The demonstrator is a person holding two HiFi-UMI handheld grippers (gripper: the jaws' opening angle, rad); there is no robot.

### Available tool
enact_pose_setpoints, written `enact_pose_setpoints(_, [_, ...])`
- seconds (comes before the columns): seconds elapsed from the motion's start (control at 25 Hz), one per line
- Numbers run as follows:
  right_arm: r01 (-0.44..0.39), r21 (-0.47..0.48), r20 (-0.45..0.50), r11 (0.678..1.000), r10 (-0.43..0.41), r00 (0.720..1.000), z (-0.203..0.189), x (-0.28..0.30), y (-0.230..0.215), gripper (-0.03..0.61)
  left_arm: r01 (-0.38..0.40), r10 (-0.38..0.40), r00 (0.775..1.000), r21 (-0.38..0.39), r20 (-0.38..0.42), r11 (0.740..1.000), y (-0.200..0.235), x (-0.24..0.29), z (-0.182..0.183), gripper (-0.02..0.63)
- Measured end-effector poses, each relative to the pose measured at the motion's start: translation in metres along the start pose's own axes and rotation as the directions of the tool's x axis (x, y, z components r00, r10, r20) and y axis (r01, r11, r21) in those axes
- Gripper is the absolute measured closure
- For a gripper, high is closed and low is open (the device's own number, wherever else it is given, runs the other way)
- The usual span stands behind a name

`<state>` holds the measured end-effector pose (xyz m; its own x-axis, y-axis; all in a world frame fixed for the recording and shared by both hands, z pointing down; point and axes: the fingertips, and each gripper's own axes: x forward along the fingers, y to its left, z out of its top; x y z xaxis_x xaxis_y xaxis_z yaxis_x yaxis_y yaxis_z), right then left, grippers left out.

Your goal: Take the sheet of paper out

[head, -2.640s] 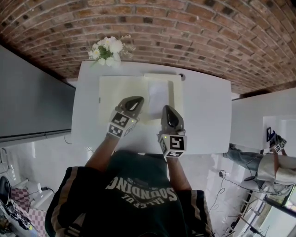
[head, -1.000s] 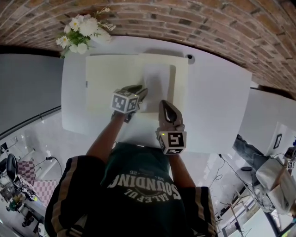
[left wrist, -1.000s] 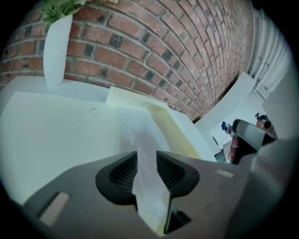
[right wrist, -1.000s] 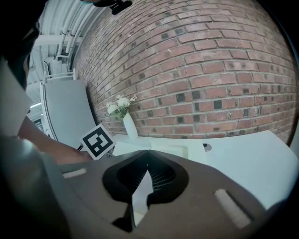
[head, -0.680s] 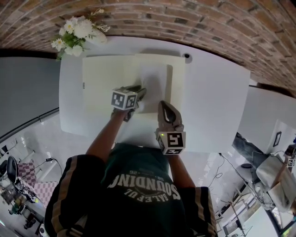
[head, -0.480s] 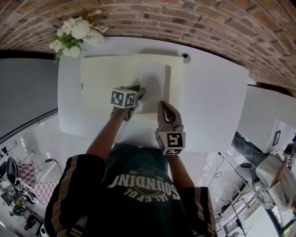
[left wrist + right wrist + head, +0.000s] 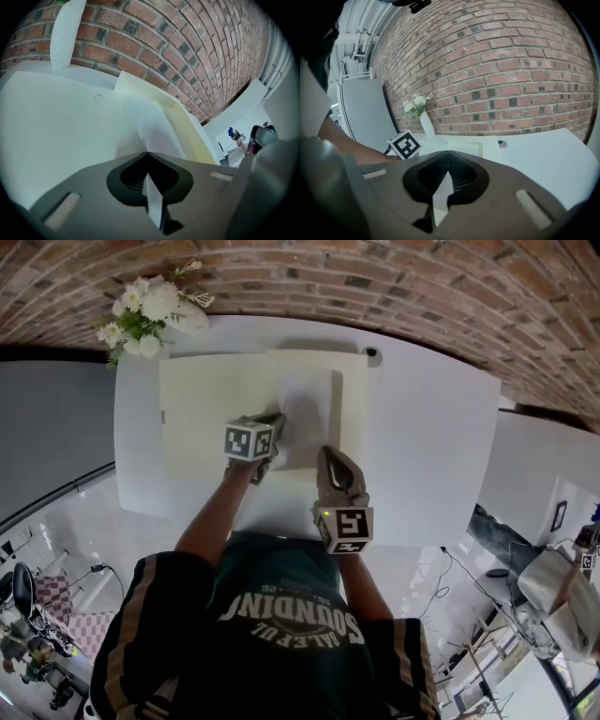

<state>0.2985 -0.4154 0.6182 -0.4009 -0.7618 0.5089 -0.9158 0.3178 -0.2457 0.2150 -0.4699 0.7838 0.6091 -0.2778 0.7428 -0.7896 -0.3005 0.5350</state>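
A cream folder (image 7: 206, 409) lies open on the white table (image 7: 431, 446). A white sheet of paper (image 7: 309, 404) rests on its right half, under a raised cream flap (image 7: 187, 126). My left gripper (image 7: 277, 420) sits at the sheet's near left corner. In the left gripper view, the left gripper (image 7: 147, 153) is shut on the sheet (image 7: 152, 124), and a strip of paper runs back between the jaws. My right gripper (image 7: 330, 454) rests at the folder's near edge. In the right gripper view, its tips (image 7: 448, 152) meet with a pale sliver of folder between them.
A white vase of flowers (image 7: 150, 307) stands at the table's far left corner, and a small dark round fitting (image 7: 371, 352) sits beyond the folder. A brick wall (image 7: 511, 70) runs behind the table. Another white table (image 7: 544, 484) stands to the right.
My left gripper has sunk a little onto the sheet's near corner and its jaws have closed on the paper. The right gripper has stayed at the folder's near edge.
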Motion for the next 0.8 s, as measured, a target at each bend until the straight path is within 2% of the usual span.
enact_pose_setpoints(0.8, [0.006,-0.028,0.024,1.000,-0.005,1.000,0.006,-0.006,0.027,0.580,-0.036,0.033,0.999,0.064,0.036,0.997,0.033,-0.042,0.011,0.603])
